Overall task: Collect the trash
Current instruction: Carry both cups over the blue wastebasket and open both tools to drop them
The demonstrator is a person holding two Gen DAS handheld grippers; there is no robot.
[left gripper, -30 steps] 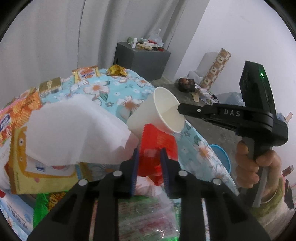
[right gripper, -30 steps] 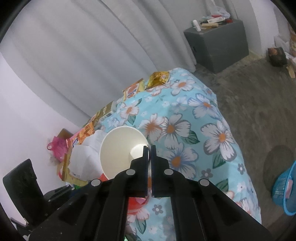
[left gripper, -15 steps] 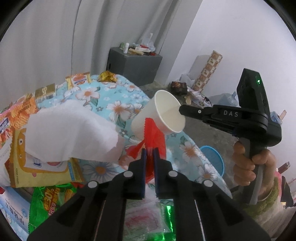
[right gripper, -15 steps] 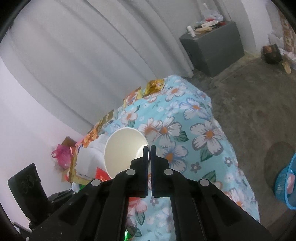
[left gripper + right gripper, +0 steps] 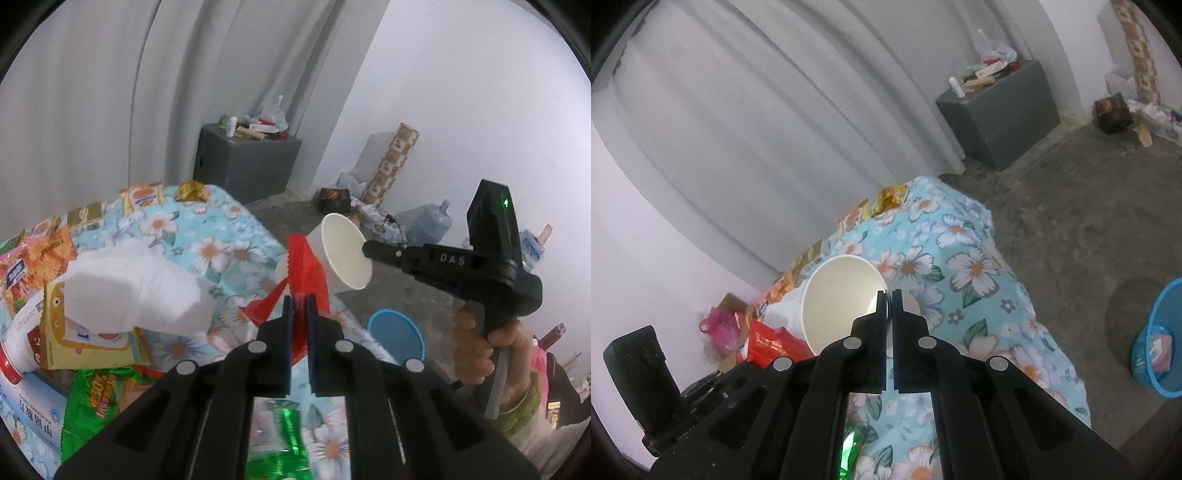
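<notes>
Step, my read: both pieces lifted, ready for binning. My left gripper (image 5: 300,308) clamps red wrapper (image 5: 304,266); right gripper (image 5: 889,301) pinches paper cup (image 5: 836,295) rim. Next: carry both to blue basket (image 5: 1158,343), 3 o'clock, floor.

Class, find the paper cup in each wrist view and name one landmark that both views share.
Left wrist: paper cup right of centre, rim pinched by the right tongs.
Right wrist: cup centre-left, just above the tongs.
Shared landmark: grey cabinet by the curtain.
</notes>
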